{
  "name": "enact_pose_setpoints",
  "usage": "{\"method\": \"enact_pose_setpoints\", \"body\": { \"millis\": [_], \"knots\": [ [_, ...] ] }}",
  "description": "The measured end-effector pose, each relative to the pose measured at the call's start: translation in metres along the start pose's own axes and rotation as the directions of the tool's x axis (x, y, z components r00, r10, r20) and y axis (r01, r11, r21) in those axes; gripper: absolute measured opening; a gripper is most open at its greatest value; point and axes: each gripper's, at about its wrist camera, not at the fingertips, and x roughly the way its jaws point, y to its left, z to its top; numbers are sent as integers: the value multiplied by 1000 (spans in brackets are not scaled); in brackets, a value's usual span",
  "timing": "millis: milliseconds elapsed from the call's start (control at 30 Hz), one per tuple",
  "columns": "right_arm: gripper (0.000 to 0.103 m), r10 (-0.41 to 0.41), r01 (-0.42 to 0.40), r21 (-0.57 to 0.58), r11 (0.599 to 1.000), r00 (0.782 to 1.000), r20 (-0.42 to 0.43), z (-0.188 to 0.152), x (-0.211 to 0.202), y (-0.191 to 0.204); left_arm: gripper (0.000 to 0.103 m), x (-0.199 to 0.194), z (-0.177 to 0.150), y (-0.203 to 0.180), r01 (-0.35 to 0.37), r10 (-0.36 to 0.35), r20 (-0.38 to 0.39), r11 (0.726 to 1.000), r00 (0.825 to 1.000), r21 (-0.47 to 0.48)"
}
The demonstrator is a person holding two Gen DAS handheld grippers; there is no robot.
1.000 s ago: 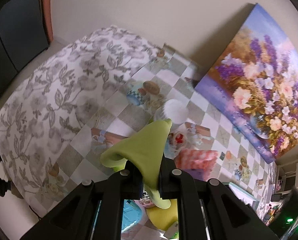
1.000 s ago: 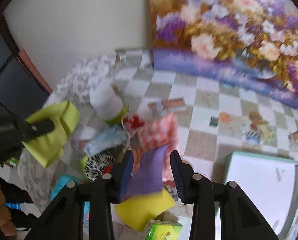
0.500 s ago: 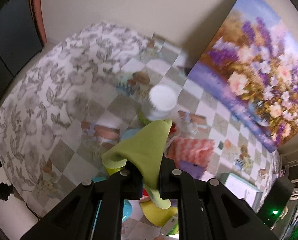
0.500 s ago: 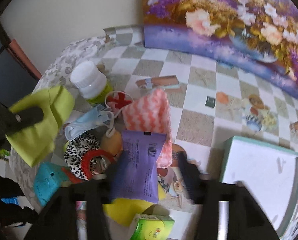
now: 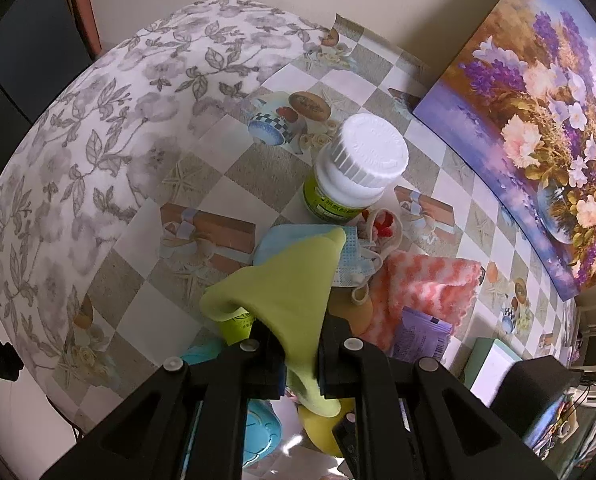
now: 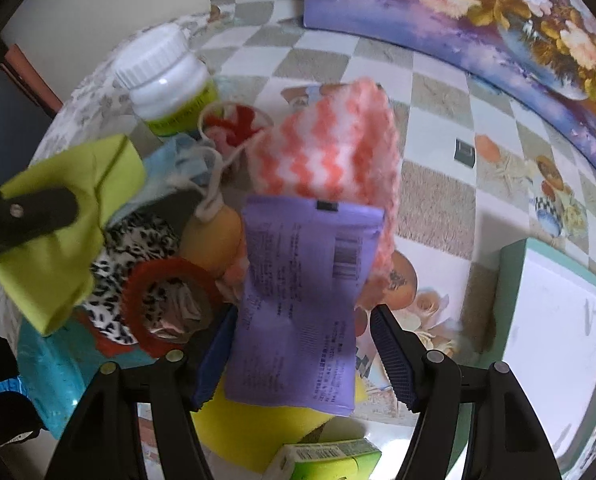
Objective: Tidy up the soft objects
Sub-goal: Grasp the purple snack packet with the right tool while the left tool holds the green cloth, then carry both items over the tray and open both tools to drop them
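Observation:
My left gripper [image 5: 301, 332] is shut on a folded lime-green cloth [image 5: 294, 280], held above a heap of soft things; the same cloth [image 6: 66, 216] shows at the left of the right wrist view. My right gripper [image 6: 301, 316] stands open over the heap. A purple packet [image 6: 298, 280] lies between its fingers, and the right pad stands clear of it. Under the packet lies a pink-and-white zigzag cloth [image 6: 337, 148]. A blue face mask [image 6: 178, 164], a leopard-print cloth [image 6: 138, 240] and a red ring [image 6: 138, 284] sit to the left.
A white-capped bottle [image 5: 361, 164] stands behind the heap. A yellow sponge [image 6: 250, 428], a green carton [image 6: 329, 460] and a teal packet [image 6: 50, 372] lie near me. A white box with a green rim [image 6: 557, 340] is at the right, a flower painting [image 5: 537, 120] at the back.
My right gripper's jaws went from shut on the purple packet to wide apart, and the packet now lies on the heap. Both grippers sank toward the table; the left kept its cloth.

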Motion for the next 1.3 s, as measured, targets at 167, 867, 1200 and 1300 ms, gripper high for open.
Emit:
{"method": "enact_pose_setpoints", "body": {
  "millis": [167,867,1200,1300],
  "knots": [
    [71,16,-16,22,1000,1000,9,-2,-1,-5,11,1,0,0,0,0,-1,1000,1000,0],
    [51,6,-34,73,997,936,353,-1,-160,-51,11,-62,-7,-22,76,-83,119,995,989,61],
    [51,-153,53,235,971,889,432,-28,-212,-128,11,-112,-40,-77,124,-166,197,970,966,207],
    [51,-214,80,306,949,876,433,-43,-222,-159,11,-115,-56,-103,126,-181,192,954,965,271]
  ]
}}
